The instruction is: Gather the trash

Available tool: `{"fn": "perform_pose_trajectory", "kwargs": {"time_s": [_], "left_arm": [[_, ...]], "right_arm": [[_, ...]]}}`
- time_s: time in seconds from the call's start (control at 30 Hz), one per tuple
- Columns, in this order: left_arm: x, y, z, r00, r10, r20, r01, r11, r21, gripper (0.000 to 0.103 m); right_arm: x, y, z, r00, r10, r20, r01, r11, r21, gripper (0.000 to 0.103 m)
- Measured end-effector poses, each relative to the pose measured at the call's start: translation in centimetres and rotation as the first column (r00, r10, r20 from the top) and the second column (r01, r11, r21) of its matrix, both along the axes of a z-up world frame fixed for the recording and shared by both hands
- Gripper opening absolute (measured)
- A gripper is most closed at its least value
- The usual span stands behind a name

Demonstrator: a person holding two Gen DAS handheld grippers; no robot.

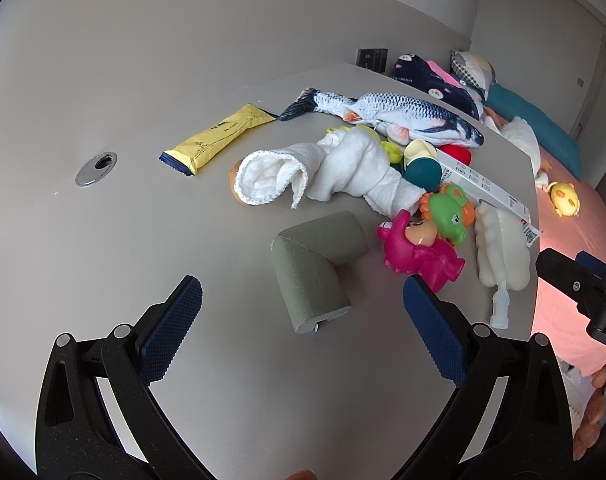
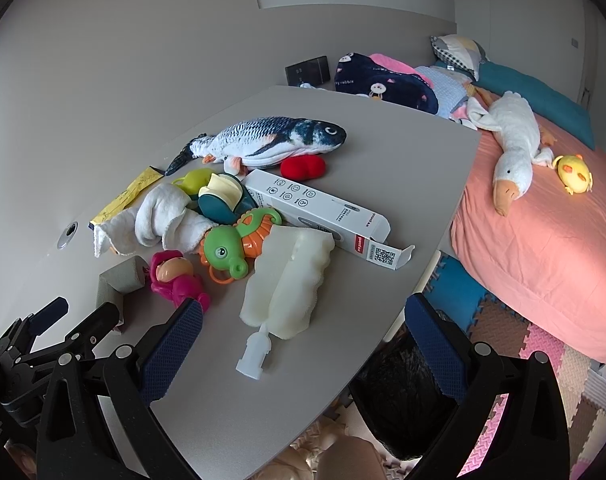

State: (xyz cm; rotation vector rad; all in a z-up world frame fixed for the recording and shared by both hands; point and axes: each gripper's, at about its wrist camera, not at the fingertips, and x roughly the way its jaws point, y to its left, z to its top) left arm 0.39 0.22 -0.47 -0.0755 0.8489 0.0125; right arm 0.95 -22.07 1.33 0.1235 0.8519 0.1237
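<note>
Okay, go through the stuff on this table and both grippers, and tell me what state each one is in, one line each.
Left gripper: open, empty, above the foam corner guard.
Right gripper: open, empty.
Foam corner guard: lying loose on the table.
White box: lying flat, end flap open.
Yellow wrapper: lying flat.
White towel: rolled and twisted.
Plush fish: on its side.
Sponge brush: lying flat, handle toward the grippers.

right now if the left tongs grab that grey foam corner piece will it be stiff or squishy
The grey foam corner piece looks like light padded foam, so it will probably squash under the open left tongs. Its L-bend should stop it rolling.
</note>
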Motion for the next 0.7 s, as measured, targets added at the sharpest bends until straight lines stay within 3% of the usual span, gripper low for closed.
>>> {"fn": "perform_pose_trajectory", "kwargs": {"time_s": [0.47,0.7], "left_arm": [[0.1,0.4,-0.4,1.000,0.016,-0.017,-0.017,1.000,-0.015,0.097],[1.4,1.4,-1.4,0.996,0.075,-0.045,-0.077,0.996,-0.041,0.097]], "right_arm": [[0.0,-0.1,-0.3,1.000,-0.002,-0.005,0.003,1.000,0.007,0.101],[0.7,0.2,-1.6,1.000,0.013,-0.017,-0.013,0.999,0.034,0.101]]}}
